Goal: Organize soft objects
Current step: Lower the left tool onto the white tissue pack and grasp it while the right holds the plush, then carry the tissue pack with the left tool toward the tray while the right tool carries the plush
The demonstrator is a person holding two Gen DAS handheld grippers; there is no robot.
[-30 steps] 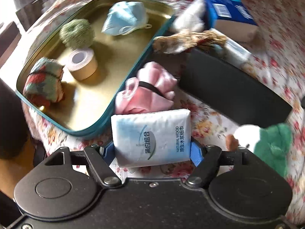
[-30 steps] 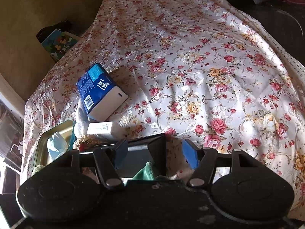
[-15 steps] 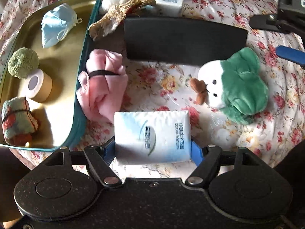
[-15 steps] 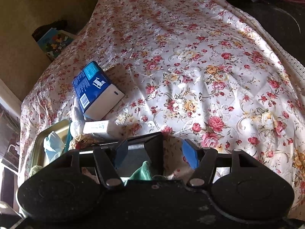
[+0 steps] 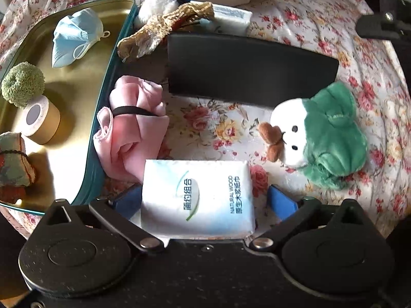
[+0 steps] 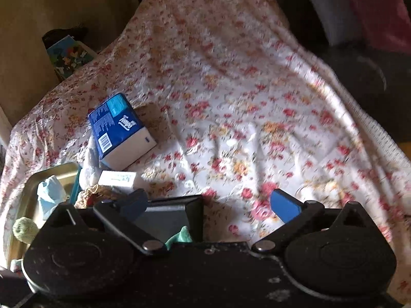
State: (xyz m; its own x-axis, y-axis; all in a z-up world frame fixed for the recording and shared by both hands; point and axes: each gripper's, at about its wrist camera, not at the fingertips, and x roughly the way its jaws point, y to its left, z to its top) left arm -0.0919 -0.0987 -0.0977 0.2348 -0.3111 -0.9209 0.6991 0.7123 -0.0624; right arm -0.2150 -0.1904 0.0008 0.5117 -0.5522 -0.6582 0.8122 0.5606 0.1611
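Observation:
A white-and-blue tissue pack [image 5: 197, 197] lies between the fingers of my left gripper [image 5: 205, 200]. Its jaws are opening and a gap shows beside the right blue pad [image 5: 282, 202]. Just beyond lie a pink cloth bundle [image 5: 131, 133] tied with a black band, against the tin's rim, and a green-and-white plush toy [image 5: 328, 138] to the right. My right gripper [image 6: 209, 201] hangs over the floral cloth, its jaws opening with nothing between them. A sliver of the green plush [image 6: 179, 236] shows under it.
A teal-rimmed gold tin [image 5: 102, 118] at left holds a blue face mask [image 5: 74, 38], a green scrunchie [image 5: 23, 84], a tape roll [image 5: 39, 119] and a patterned cloth bundle [image 5: 12, 164]. A black case [image 5: 246, 69], a tan knitted piece [image 5: 164, 28] and a blue tissue box [image 6: 120, 131] lie behind.
Both grippers' jaws have spread wide. The left pads have come off the tissue pack, which stays between them. The left view rolled; the right view lifted slightly and is blurred.

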